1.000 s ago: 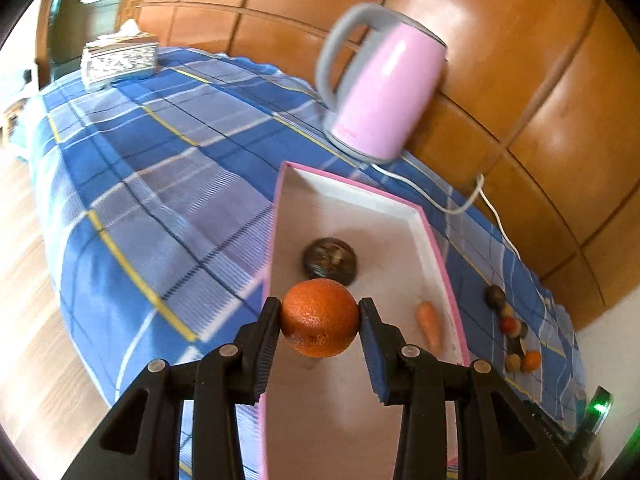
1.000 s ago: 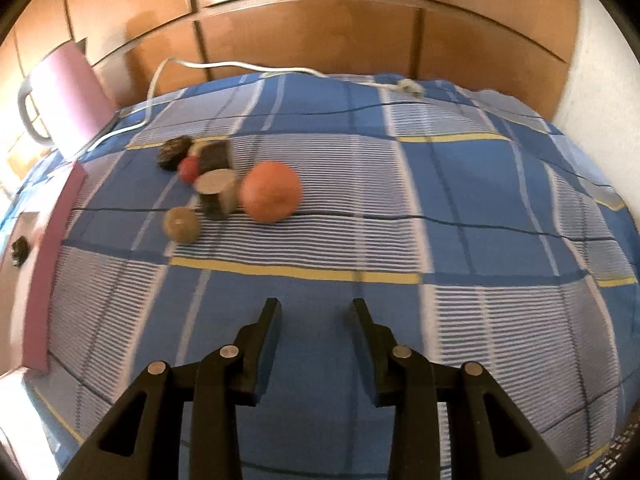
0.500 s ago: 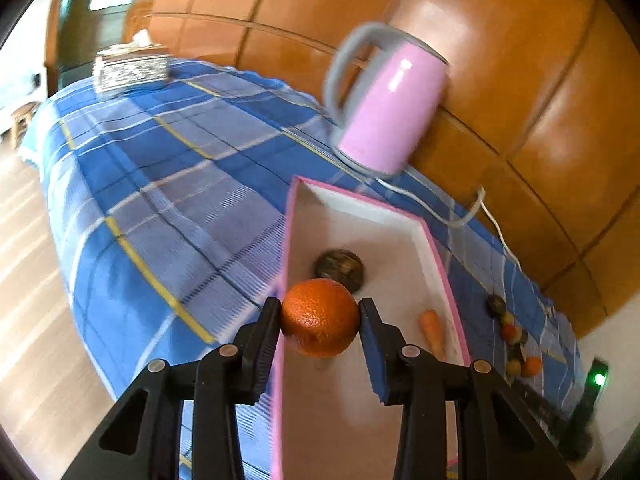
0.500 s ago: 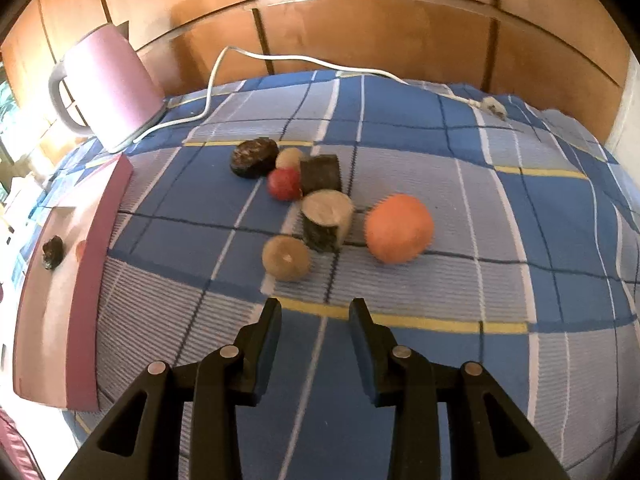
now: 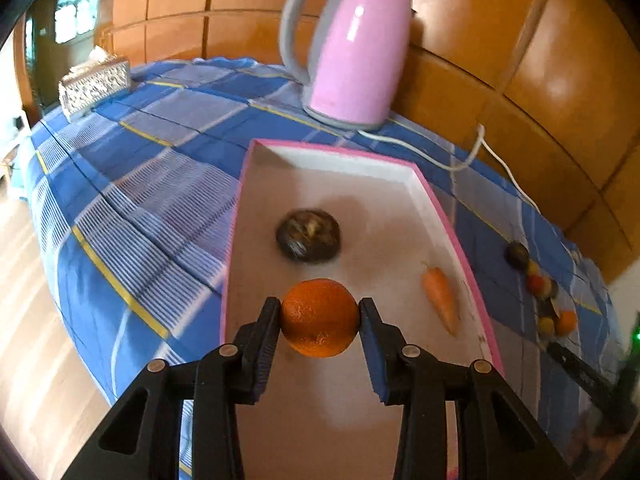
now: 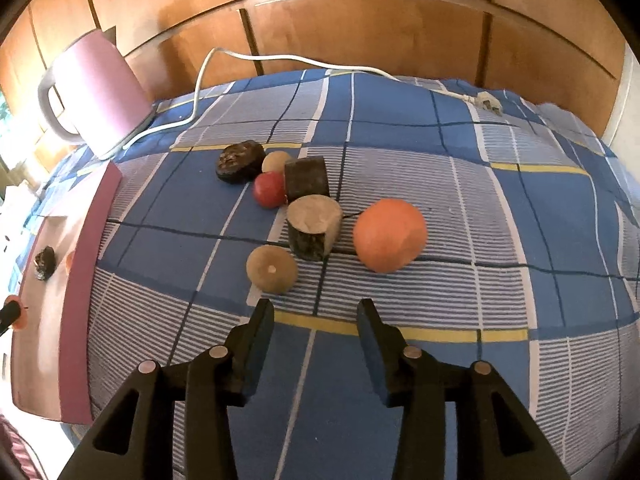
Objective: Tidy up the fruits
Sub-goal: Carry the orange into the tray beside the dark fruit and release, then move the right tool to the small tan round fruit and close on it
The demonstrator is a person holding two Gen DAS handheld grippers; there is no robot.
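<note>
Ahead of my left gripper I see a pink kettle (image 5: 352, 52), its white cord (image 5: 452, 160), and far left a tissue box (image 5: 94, 86).

Wood-panelled wall (image 6: 360, 40), wooden floor (image 5: 36, 360), window (image 5: 74, 20)

In the right wrist view, the pink-rimmed tray (image 6: 78, 280) is cut off at the left edge, its contents too small to identify. In the left wrist view, the far fruit cluster (image 5: 540, 292) is too small to tell apart. The dark round item (image 5: 308, 234) in the tray is blurred.
</note>
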